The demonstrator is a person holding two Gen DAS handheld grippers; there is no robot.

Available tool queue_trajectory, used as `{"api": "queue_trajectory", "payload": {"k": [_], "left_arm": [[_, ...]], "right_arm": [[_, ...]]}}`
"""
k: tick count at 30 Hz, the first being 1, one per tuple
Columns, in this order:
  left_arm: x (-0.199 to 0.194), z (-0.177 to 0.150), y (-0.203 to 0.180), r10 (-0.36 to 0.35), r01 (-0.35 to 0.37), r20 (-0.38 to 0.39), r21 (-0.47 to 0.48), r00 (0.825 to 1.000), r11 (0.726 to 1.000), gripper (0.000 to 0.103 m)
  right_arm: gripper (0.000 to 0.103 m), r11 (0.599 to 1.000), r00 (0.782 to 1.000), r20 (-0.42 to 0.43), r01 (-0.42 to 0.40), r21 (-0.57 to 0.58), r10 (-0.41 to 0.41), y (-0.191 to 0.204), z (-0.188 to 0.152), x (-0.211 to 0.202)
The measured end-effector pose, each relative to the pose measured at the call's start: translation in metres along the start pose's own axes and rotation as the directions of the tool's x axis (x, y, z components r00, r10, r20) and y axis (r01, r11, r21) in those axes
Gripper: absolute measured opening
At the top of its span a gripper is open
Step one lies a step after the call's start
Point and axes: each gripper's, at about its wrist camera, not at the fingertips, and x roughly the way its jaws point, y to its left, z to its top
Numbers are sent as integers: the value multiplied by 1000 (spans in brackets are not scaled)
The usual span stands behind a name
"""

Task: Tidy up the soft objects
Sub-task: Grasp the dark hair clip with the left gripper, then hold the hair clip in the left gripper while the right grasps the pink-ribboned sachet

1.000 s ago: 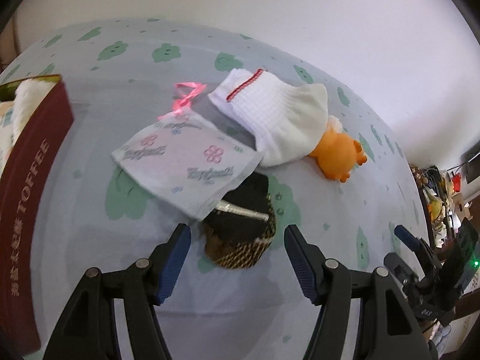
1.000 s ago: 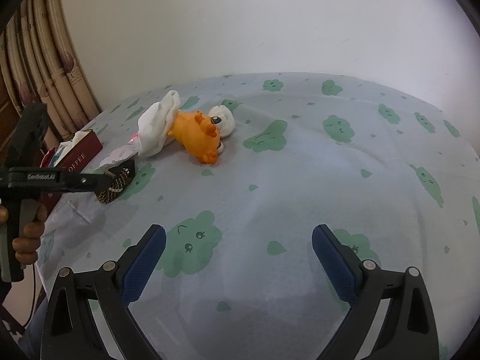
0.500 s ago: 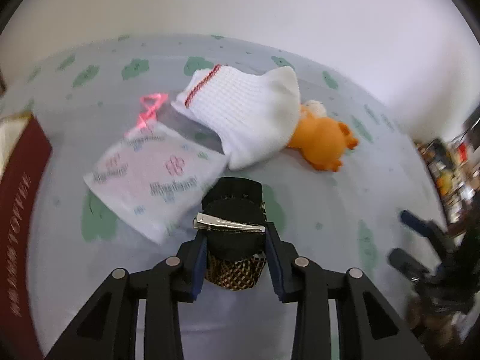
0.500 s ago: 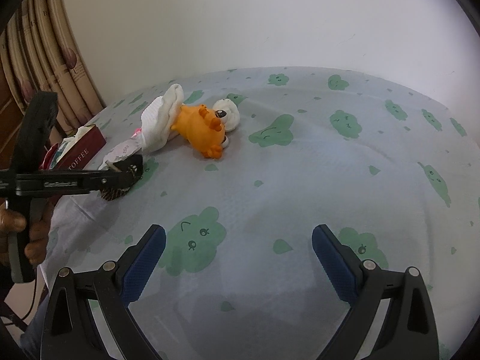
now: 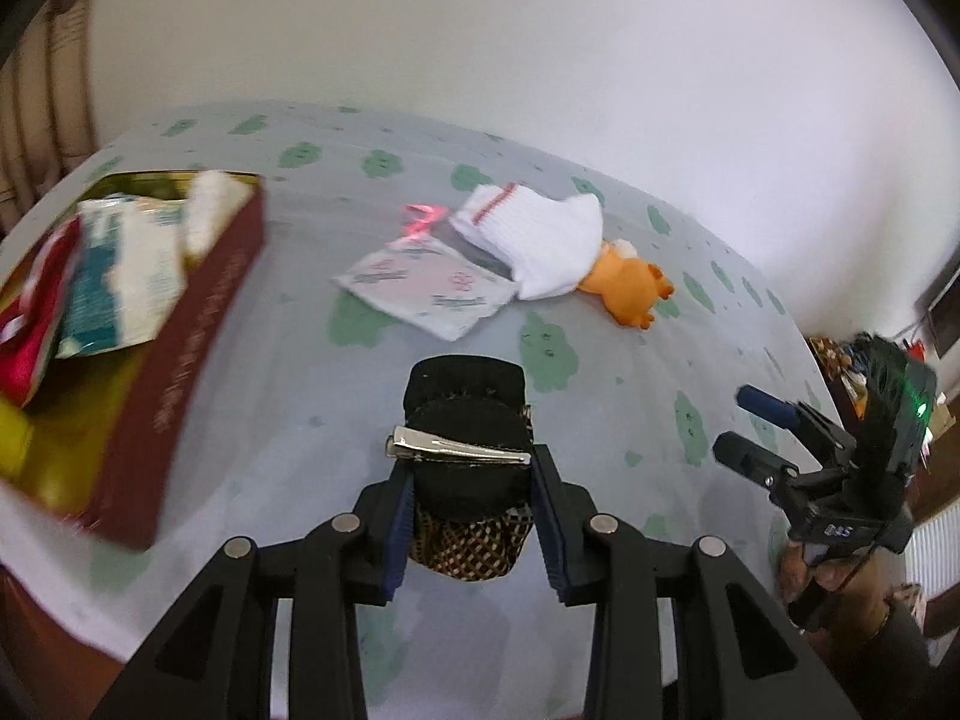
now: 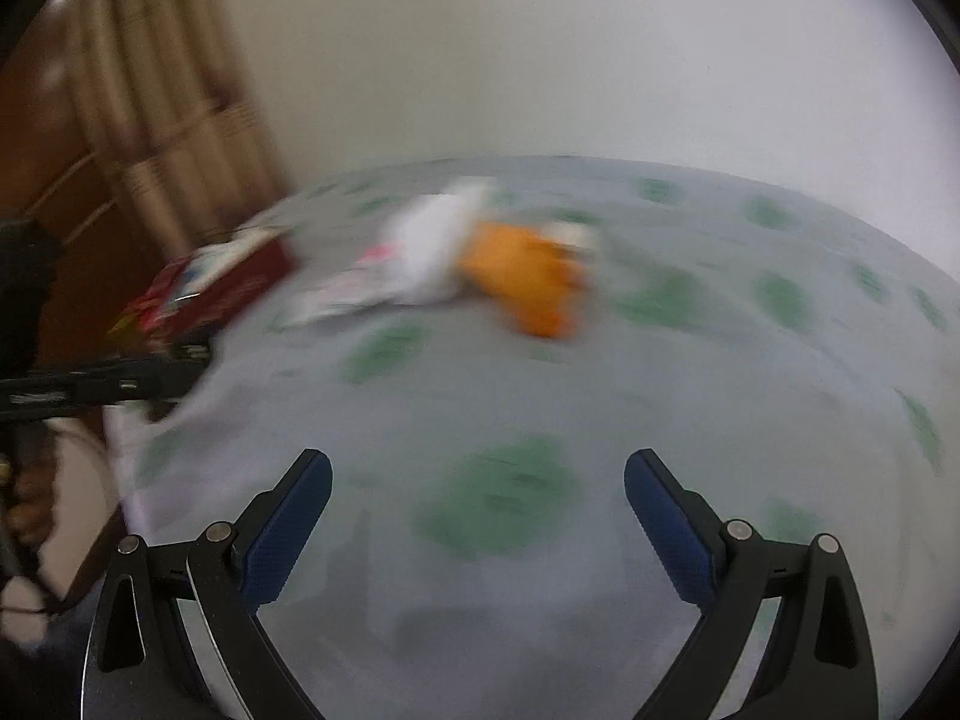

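Looks like a home, prob. a bedroom or living rm. Table (image 5: 600, 420) w/ a pale cloth printed w/ green cartoon shapes, plain cream wall (image 5: 480, 30), beige curtains (image 6: 180, 90) by wooden panelling. Household bits lying about: white sock (image 5: 540, 234), orange plush toy (image 5: 630, 288), tissue pack (image 5: 429, 285), maroon tin (image 5: 174, 360) stuffed w/ packets. Cluttered shelf far right, blurry.

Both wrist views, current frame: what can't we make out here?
- Right wrist view: motion blur throughout; white sock, orange plush toy and red box are only colour blobs.
- Left wrist view: box lettering is smeared, and its near end is cut off by the frame edge.
- Black hair clip: its underside is hidden between the left gripper jaws.
- Plush toy: its head is covered by the sock.
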Motion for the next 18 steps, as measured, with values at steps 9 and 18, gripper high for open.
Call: {"api": "queue_trajectory", "payload": {"k": [9,18], "left_arm": [[-40,-14,30,13,-9,52,-62,999,998,36],[-54,-17,55,-18,25,70,-111,997,994,36]], "right_arm": [[100,969,980,-143,-164,-183,139,80,94,96],[100,974,965,-250,-124,-188,75,86,113,173]]}}
